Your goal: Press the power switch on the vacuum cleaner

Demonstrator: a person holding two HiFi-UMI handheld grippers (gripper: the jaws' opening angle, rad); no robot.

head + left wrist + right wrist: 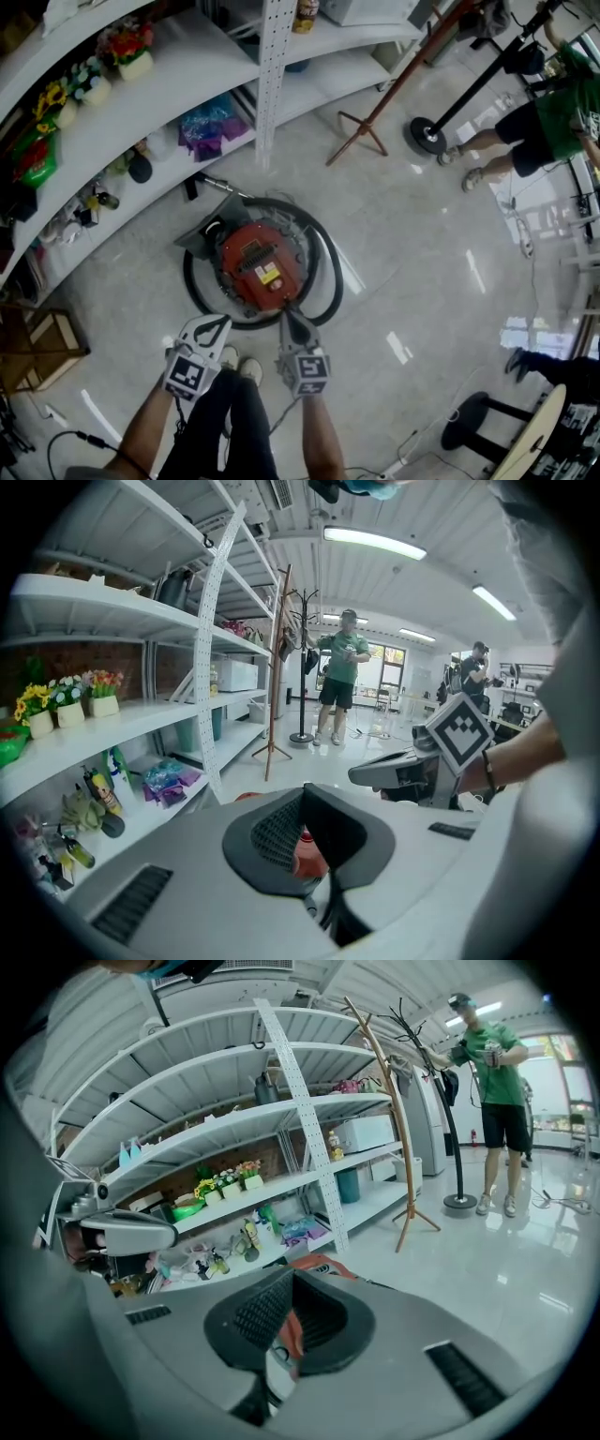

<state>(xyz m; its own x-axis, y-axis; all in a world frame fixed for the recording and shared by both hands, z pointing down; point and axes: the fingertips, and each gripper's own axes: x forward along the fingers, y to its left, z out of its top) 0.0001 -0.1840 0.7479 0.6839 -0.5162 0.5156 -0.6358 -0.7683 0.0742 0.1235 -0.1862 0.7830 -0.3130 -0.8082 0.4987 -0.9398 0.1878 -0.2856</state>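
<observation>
The round red vacuum cleaner point(258, 264) sits on the pale floor below the shelves, with its black hose point(328, 272) looped around it. A yellow label and a dark panel show on its top; I cannot make out the switch. My right gripper point(285, 317) is shut, its tip at the cleaner's near edge. My left gripper point(223, 321) is also shut, a little to the left over the hose loop. In the left gripper view, red shows through the slit at the left gripper point(305, 841). The right gripper view has the right gripper point(291, 1321) low, with the red body point(314, 1262) beyond.
White shelves point(187, 112) with flowers, bottles and bags curve along the left. A wooden coat stand point(361, 131) and a black stand base point(427, 136) are behind the cleaner. A person in green point(534, 131) stands at the far right. A wooden crate point(47, 347) lies left; a stool point(469, 422) sits lower right.
</observation>
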